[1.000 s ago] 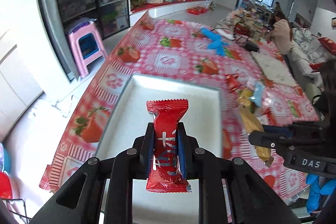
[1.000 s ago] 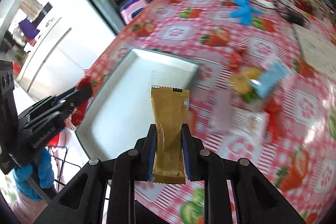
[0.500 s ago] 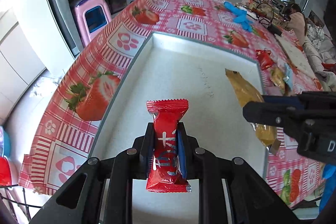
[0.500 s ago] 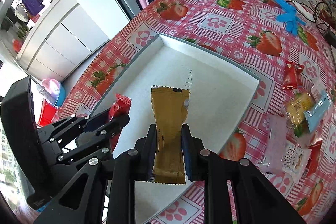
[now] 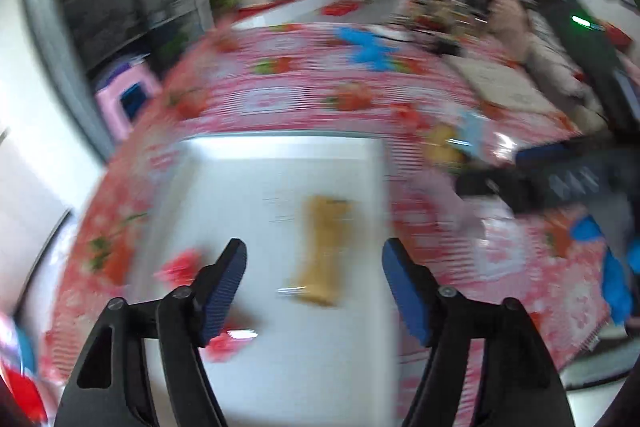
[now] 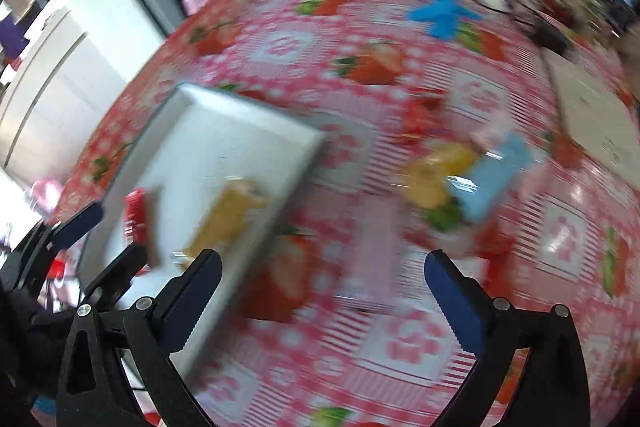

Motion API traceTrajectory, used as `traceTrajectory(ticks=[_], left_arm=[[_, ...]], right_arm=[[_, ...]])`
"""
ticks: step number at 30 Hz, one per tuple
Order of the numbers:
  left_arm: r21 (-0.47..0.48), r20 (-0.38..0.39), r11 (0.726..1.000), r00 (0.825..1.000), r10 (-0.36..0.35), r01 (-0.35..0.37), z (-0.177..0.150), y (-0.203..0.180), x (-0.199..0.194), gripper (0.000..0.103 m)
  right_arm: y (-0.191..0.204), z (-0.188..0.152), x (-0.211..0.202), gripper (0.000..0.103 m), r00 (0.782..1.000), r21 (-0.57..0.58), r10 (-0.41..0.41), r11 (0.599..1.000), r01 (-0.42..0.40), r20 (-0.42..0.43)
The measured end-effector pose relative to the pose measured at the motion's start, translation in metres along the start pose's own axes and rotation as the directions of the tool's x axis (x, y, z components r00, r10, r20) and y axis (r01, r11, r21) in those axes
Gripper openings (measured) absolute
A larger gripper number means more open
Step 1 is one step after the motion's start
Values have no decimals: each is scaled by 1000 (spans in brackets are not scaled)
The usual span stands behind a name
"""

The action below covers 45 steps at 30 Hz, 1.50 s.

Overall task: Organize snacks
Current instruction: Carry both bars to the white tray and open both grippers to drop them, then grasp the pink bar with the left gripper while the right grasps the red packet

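Bare white tray (image 5: 280, 179) floor lies beyond the tan packet (image 5: 320, 251).

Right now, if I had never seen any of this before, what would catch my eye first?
Probably the loud red strawberry tablecloth covering the whole table, with a white tray on it near the edge. Two snack packets lie in the tray, a tan one near the middle and a red one at its left side. Both grippers hang wide open and empty, and everything is smeared by motion blur.

Left gripper (image 5: 314, 267) jaws spread wide, empty — right gripper (image 6: 322, 277) likewise wide apart, empty.
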<state>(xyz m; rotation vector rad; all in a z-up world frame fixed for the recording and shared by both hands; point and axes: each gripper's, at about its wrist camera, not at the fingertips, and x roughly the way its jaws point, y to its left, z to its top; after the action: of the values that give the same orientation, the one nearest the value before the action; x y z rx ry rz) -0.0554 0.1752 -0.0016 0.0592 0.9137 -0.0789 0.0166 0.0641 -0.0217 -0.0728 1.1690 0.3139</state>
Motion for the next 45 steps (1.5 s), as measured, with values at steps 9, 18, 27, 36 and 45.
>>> traceTrajectory(ticks=[9, 18, 27, 36, 45], left_arm=[[-24, -112, 997, 991, -78, 76, -24, -70, 49, 77], [-18, -87, 1000, 996, -9, 8, -14, -31, 77, 77], [-202, -136, 967, 974, -183, 154, 32, -33, 83, 80], [-242, -222, 967, 965, -139, 84, 54, -44, 126, 72], [-254, -213, 965, 970, -117, 60, 16, -36, 96, 28]], right_arm=[[-119, -49, -13, 102, 991, 176, -129, 975, 133, -35], [-117, -60, 22, 102, 992, 101, -104, 989, 111, -66], [-102, -36, 44, 102, 989, 44, -143, 989, 144, -40], [-105, -27, 42, 79, 984, 65, -177, 982, 177, -5], [-111, -53, 21, 31, 983, 42, -181, 983, 181, 10]])
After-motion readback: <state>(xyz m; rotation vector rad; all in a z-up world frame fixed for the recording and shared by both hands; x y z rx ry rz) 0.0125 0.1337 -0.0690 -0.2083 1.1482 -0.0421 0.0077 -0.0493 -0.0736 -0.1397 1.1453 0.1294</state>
